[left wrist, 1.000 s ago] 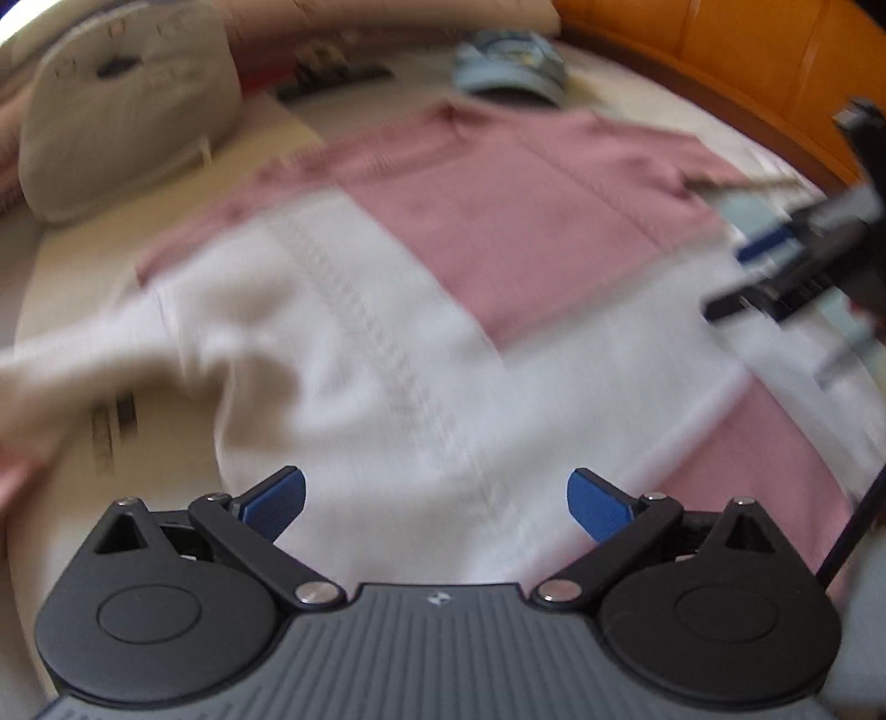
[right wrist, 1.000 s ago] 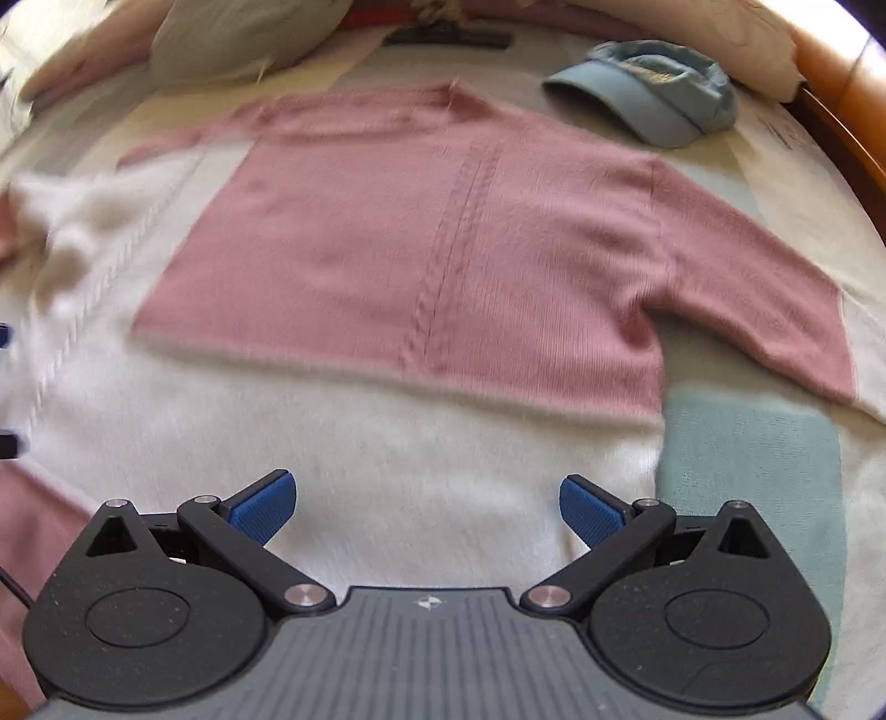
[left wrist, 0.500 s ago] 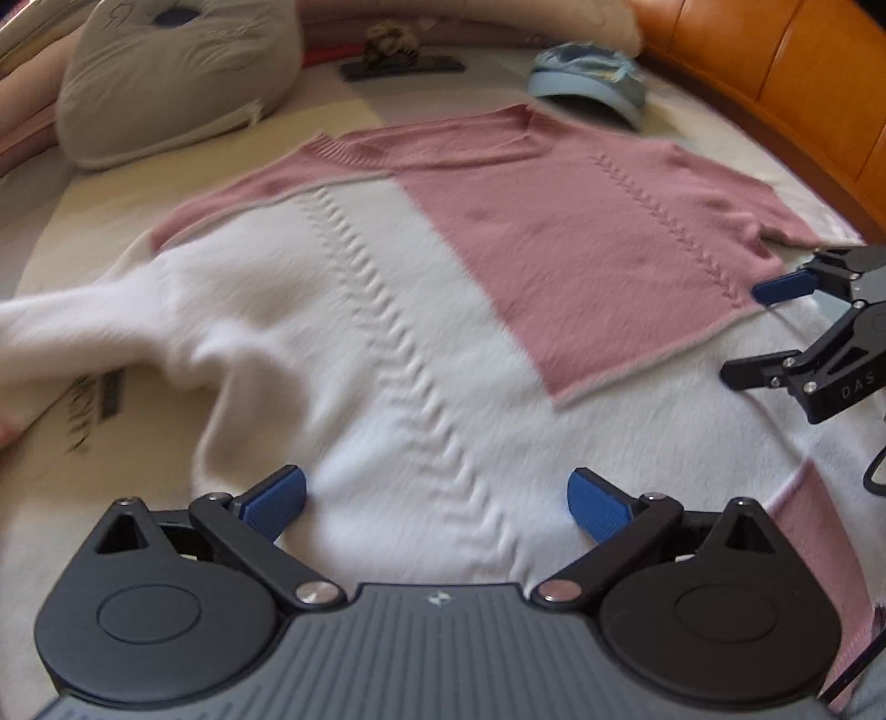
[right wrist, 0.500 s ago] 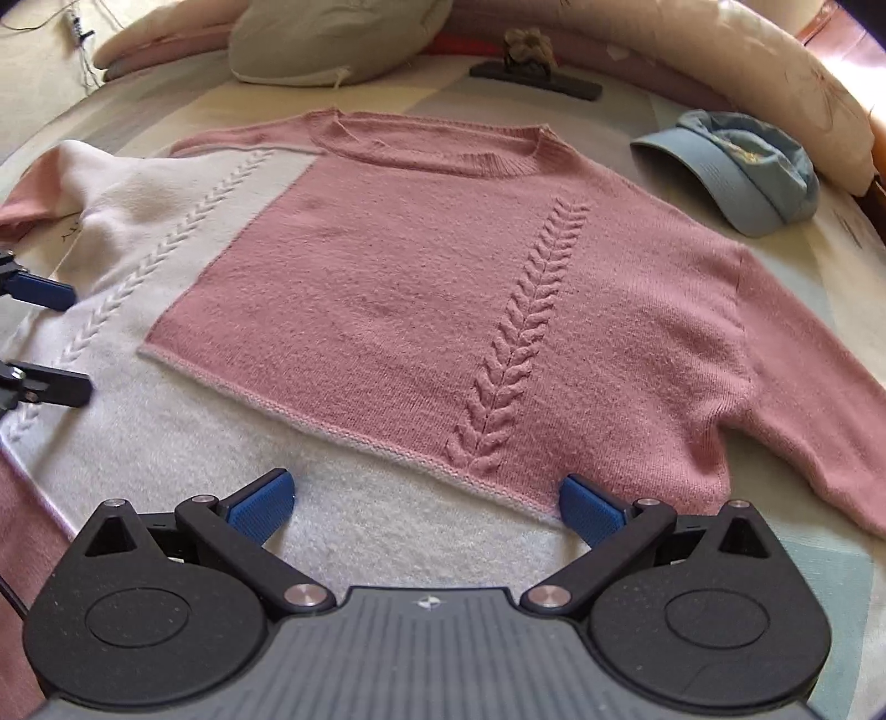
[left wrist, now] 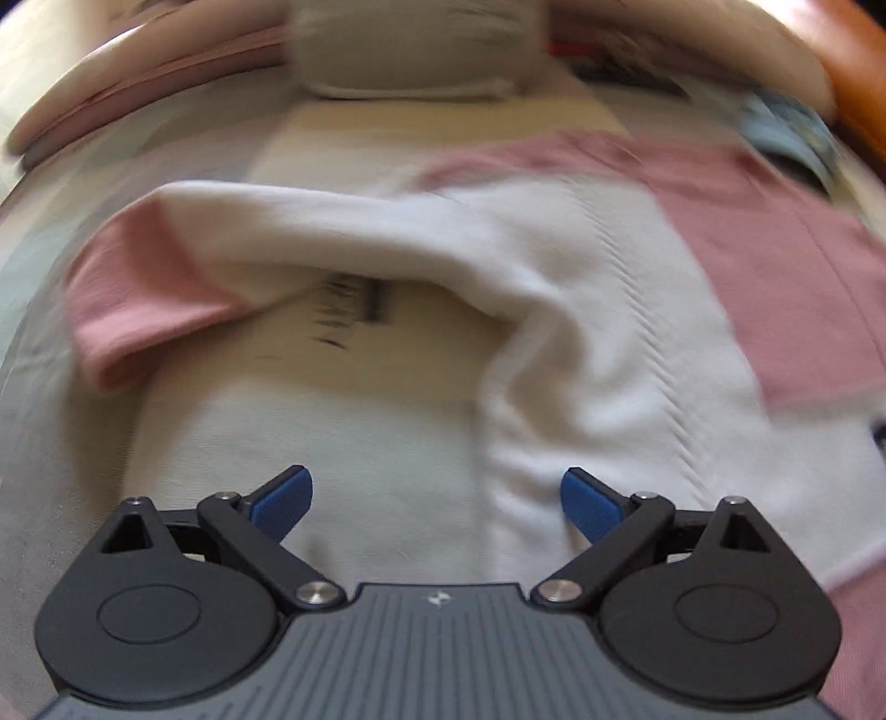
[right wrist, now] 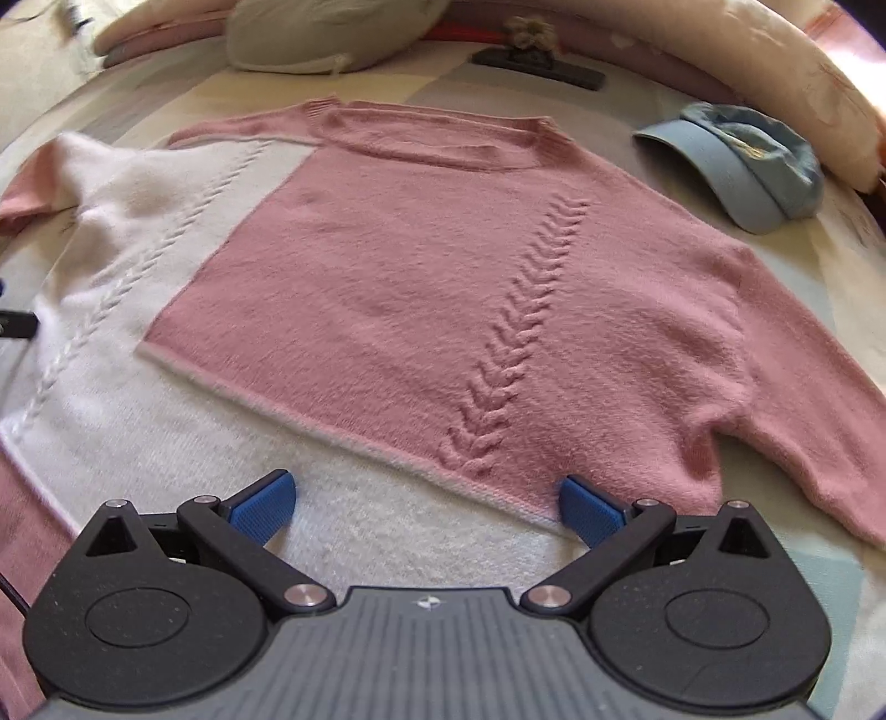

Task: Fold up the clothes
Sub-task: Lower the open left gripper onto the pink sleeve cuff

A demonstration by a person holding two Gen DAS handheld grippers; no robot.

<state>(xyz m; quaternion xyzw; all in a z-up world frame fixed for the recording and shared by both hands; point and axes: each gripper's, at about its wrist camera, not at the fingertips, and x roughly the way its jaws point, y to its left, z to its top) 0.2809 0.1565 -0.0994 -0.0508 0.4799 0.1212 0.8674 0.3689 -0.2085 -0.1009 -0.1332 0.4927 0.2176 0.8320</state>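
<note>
Both tongs agape (empty), above flat sweater (right wrist: 421,310)

We see bare bed (left wrist: 343,421) beneath the arched white sleeve (left wrist: 354,243). The cap (right wrist: 747,160) and grey cushion (right wrist: 326,33) crowd the far edge beyond the sweater (right wrist: 421,288).

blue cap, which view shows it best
The right wrist view: the blue cap lies sharp and whole beside the sweater's pink shoulder, brim and crown both clear. In the left wrist view it is only a blurred blue sliver at the upper right edge.
</note>
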